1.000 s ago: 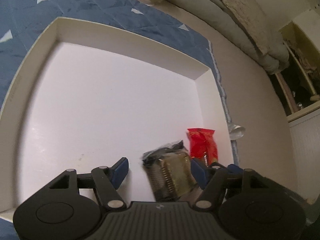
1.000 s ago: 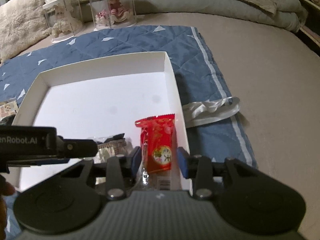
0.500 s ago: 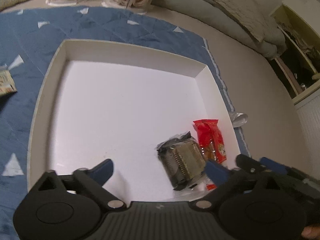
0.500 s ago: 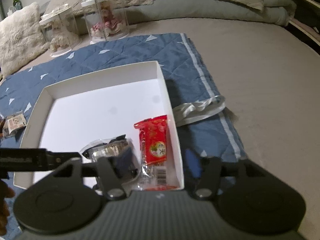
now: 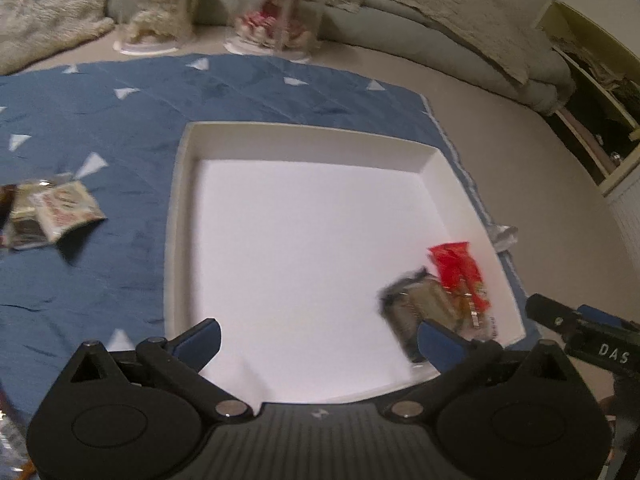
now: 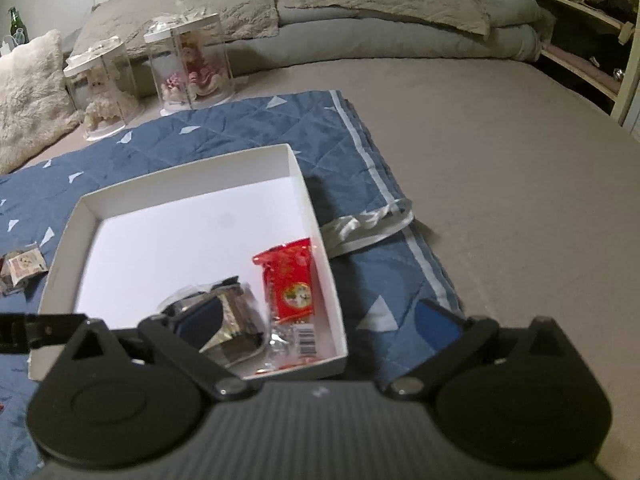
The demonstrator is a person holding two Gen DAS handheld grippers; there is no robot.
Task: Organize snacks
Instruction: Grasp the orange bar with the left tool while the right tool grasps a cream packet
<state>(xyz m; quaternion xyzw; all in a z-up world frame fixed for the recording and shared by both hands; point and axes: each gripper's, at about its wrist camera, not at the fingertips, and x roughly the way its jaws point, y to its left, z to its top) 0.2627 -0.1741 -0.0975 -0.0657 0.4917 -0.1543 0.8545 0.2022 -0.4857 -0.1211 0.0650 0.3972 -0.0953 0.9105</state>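
On the far left of the blue quilt (image 5: 120, 128), well apart from the white box (image 5: 178, 240), lie loose snack packets (image 5: 48, 212) — two as far as the blurred left wrist view shows, one pale with red print overlapping a darker one. They are not yet sorted. A sliver of foil at the bottom-left edge may be another, but I cannot tell.

Moving right, the box sits on the quilt with most of its floor bare. The left claw (image 5: 318, 338) hangs over its near edge with its jaws opening to full spread, nothing between them.

In the box's near right corner lie two packets side by side and touching: a dark clear-wrapped snack (image 6: 228, 320) and, to its right against the wall, a red packet (image 6: 290, 284). The right claw (image 6: 318, 316) hovers over that corner, its jaws opening wide, with the pads pressing on nothing — the left finger only crosses in front of the dark snack in that view.

So the count is one box, two snacks inside and at least two outside. By my reading the job is roughly half done: both claws are empty, and the packets on the quilt are left to fetch.

Farther back stand two clear display cases (image 6: 188, 64) with dolls, and pillows.
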